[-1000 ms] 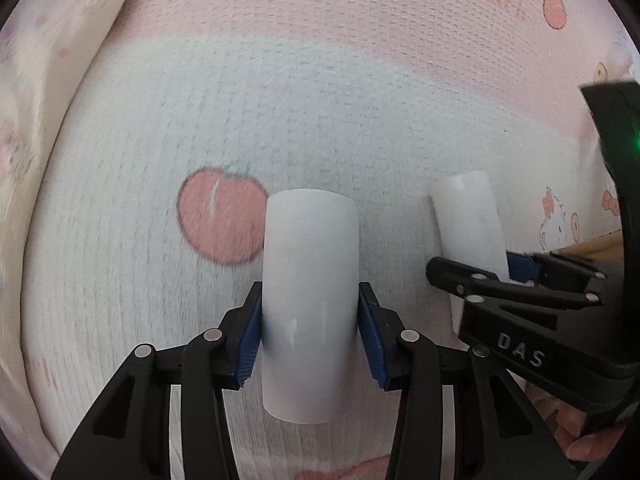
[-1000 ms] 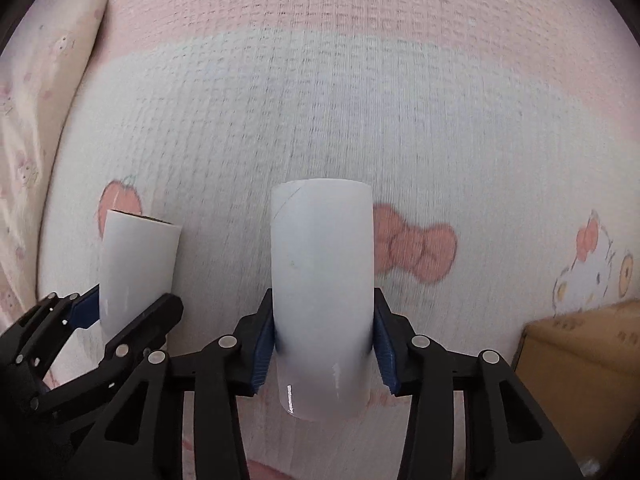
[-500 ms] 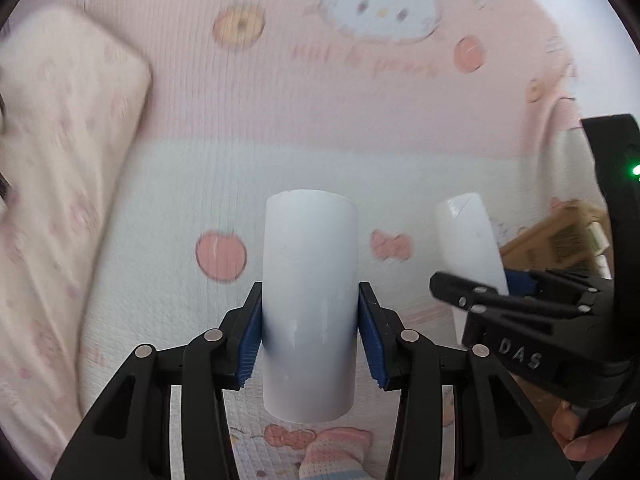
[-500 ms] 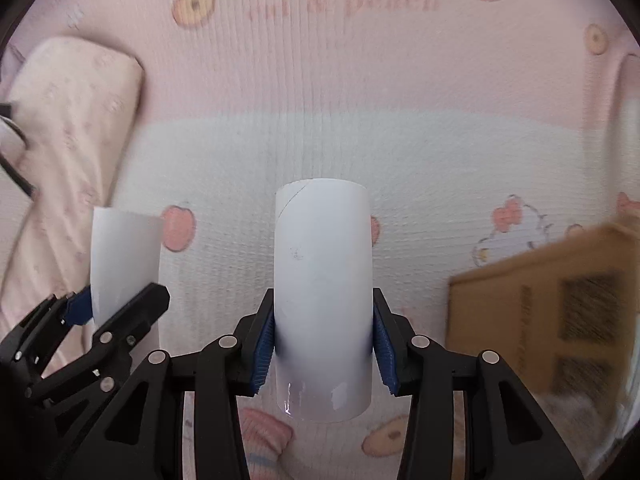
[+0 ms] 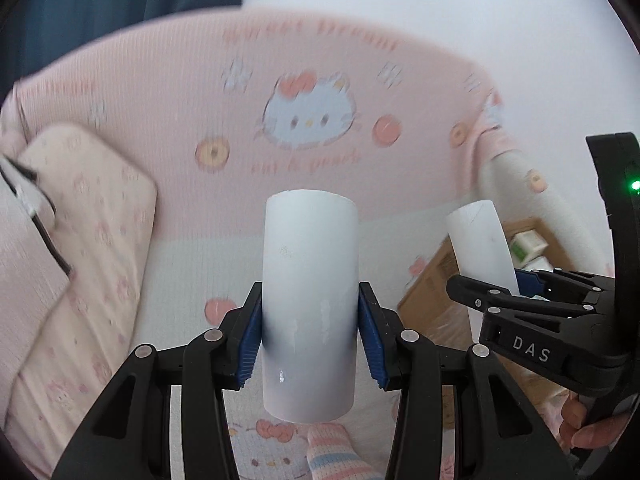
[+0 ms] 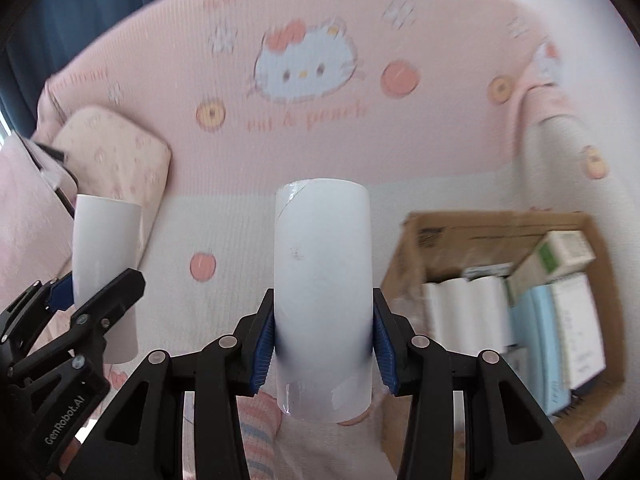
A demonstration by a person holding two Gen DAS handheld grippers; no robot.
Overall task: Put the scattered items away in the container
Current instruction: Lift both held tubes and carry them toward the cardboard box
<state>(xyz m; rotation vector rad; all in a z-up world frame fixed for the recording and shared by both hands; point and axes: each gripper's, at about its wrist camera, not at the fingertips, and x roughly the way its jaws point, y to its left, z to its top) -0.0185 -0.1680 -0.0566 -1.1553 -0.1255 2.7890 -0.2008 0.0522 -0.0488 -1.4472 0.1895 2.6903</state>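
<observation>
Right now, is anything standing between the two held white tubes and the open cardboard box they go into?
Nothing visible does. The right gripper holds one white tube, the left gripper another. The cardboard box is open-topped, to their right on the bedspread, and partly filled.

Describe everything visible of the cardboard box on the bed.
The cardboard box is plain brown, open at the top, and sits on the pink cartoon-print bedding, right of the right gripper. Printed markings run along its near wall, too blurred to read. Inside are a white roll lying flat and several small cartons, white, pale blue and one with green print, packed against each other. Neither gripper touches it.
</observation>
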